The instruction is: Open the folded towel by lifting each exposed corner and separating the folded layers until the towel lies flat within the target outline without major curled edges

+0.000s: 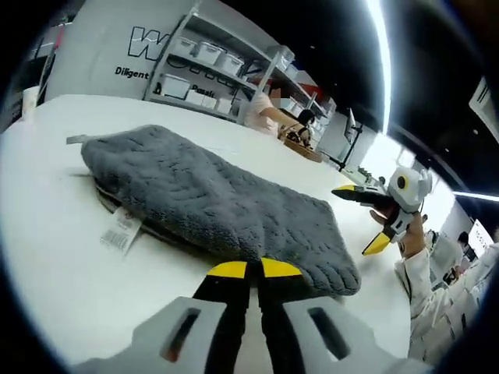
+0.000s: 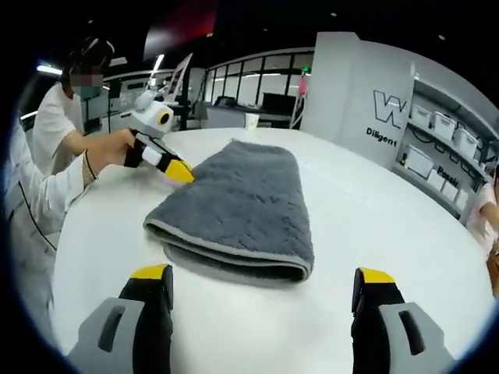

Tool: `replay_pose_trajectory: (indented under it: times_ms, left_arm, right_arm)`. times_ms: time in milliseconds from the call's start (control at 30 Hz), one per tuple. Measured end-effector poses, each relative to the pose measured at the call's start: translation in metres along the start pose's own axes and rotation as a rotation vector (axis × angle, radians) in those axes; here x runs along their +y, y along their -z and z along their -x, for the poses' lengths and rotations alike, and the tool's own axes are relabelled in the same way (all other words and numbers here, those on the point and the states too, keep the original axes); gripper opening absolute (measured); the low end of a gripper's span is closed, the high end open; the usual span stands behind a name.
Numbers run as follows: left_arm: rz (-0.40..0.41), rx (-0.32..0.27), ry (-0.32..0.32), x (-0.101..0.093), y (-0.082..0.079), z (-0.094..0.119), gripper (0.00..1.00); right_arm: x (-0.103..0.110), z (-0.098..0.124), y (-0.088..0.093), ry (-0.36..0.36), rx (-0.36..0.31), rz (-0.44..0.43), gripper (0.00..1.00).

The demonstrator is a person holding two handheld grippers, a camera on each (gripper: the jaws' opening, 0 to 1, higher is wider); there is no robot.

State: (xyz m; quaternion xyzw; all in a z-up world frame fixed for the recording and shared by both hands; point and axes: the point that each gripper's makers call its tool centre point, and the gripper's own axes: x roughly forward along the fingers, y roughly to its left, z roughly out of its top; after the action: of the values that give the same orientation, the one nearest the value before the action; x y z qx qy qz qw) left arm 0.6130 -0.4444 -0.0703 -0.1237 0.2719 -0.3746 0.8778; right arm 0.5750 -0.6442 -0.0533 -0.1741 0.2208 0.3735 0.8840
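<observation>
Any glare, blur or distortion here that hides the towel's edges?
Left gripper view: the towel is sharp, fisheye bends the table, and ceiling strip lights blow out at upper right. Right gripper view: the towel shows a crisp folded edge, soft shadow beneath, no glare.

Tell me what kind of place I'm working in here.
Probably a lab or workshop: a white table bearing the folded grey towel, metal shelving with storage bins against a lettered wall, and other people seated at benches.
</observation>
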Motion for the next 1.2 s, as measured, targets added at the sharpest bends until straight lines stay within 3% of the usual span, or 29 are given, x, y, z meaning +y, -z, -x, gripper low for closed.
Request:
replay_pose_trajectory:
  times_ms: [467,767,1200]
  left_arm:
    - [-0.017,-0.034,-0.104,0.033,-0.007,0.024,0.02]
    - [0.023,-0.085,-0.172,0.060,-0.013,0.037,0.02]
    - [0.008,-0.102,-0.234,0.078,-0.017,0.043,0.03]
  right_arm:
    - [0.004,-0.003,0.004,-0.025,0.020,0.004,0.94]
    - [0.004,-0.004,0.006,-0.028,0.031,-0.003,0.94]
    - [0.011,-0.006,0.008,-0.048,0.043,0.017,0.94]
